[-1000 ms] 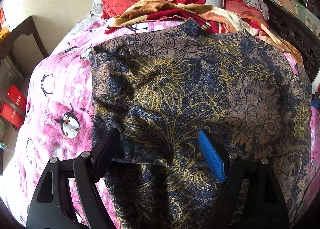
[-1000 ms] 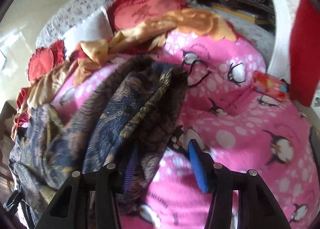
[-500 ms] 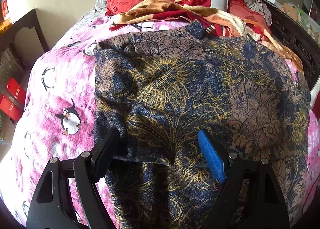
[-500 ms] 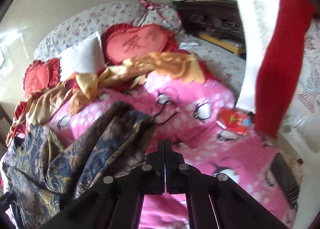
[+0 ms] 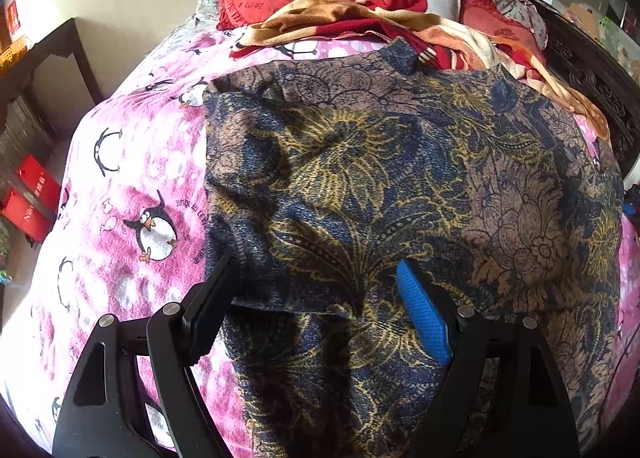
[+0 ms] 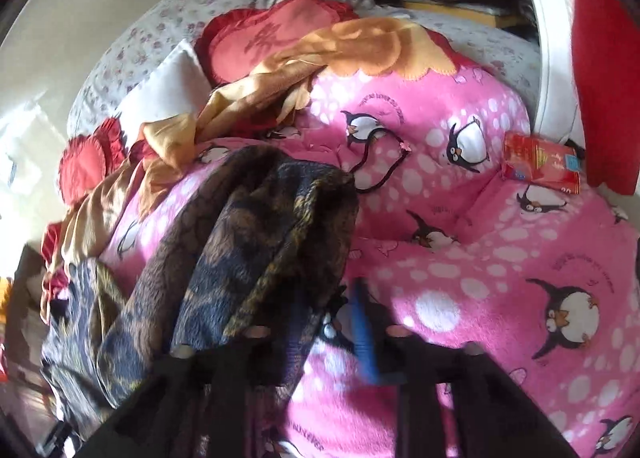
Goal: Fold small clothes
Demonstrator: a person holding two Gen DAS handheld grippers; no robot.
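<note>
the patterned garment (image 5: 380, 186) lay spread on the pink penguin blanket (image 5: 132, 178). left gripper (image 5: 316, 298) released above it; right gripper (image 6: 320, 310) fingers opening beside the bunched edge, risking slip and a crooked fold.

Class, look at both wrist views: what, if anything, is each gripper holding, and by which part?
Left gripper: nothing; open jaws straddle the patterned garment's near fold. Right gripper: jaws opening; blur hides any hold on the garment's bunched edge.

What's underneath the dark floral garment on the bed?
The dark floral garment lies on the pink penguin blanket, which shows around its left and far edges. Whatever sits directly beneath the cloth is covered.
</note>
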